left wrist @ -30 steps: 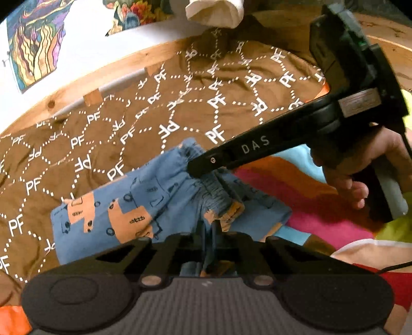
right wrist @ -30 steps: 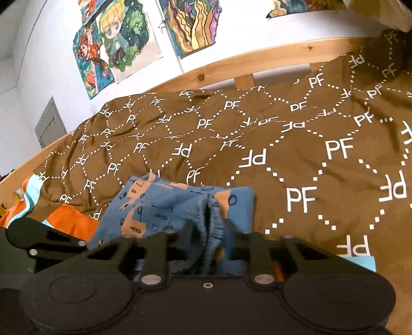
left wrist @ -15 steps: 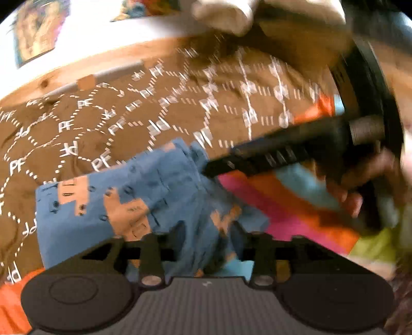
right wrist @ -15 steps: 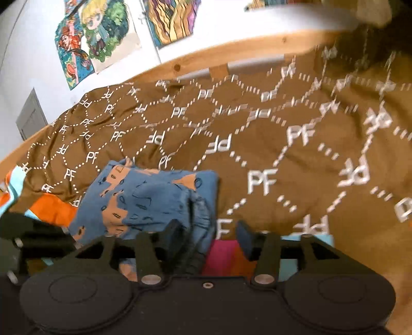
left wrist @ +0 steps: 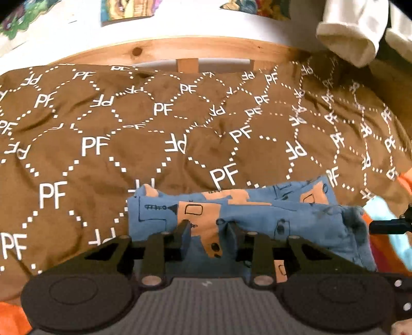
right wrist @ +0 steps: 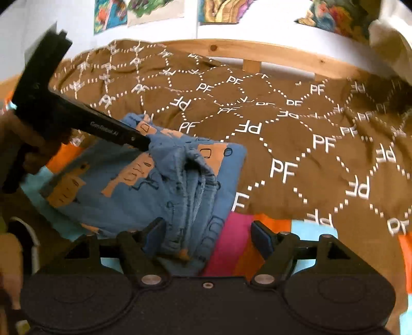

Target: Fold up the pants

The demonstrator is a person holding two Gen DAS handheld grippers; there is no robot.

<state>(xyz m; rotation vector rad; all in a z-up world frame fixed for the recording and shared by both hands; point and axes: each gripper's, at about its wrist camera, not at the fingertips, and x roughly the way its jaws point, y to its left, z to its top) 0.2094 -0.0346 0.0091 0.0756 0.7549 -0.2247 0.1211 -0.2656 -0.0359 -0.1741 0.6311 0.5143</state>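
Left gripper point(left wrist: 206, 229): fingers part-way apart, blue cloth lying between them, no clear pinch, cloth not drawn up by the pads. In the right wrist view the same tool comes in from the left, its tip point(right wrist: 144, 143) touching the top edge of the pants. Right gripper point(right wrist: 206, 232): jaws spread wide, left finger point(right wrist: 154, 232) against the gathered waistband edge, right finger over bare bedding, nothing clamped.

Pants point(right wrist: 164, 180): small, blue, printed with orange vehicle shapes and thin black outlines. Folded into a thick, roughly rectangular bundle; several layers stack at the waistband side, elastic ruching visible, edges bunched and not aligned. Top face fairly flat, some wrinkles. In the left wrist view the bundle point(left wrist: 244, 214) lies broadside just past the fingers.

It sits on the bed, partly on the brown blanket point(left wrist: 154, 144) with white "PF" letters and dotted hexagons, partly on a striped sheet point(right wrist: 231, 244) in pink, orange, light blue. Wooden bed rail point(left wrist: 195, 49) behind, posters point(right wrist: 219, 10) on the white wall, a cream cloth point(left wrist: 352, 33) hanging top right.
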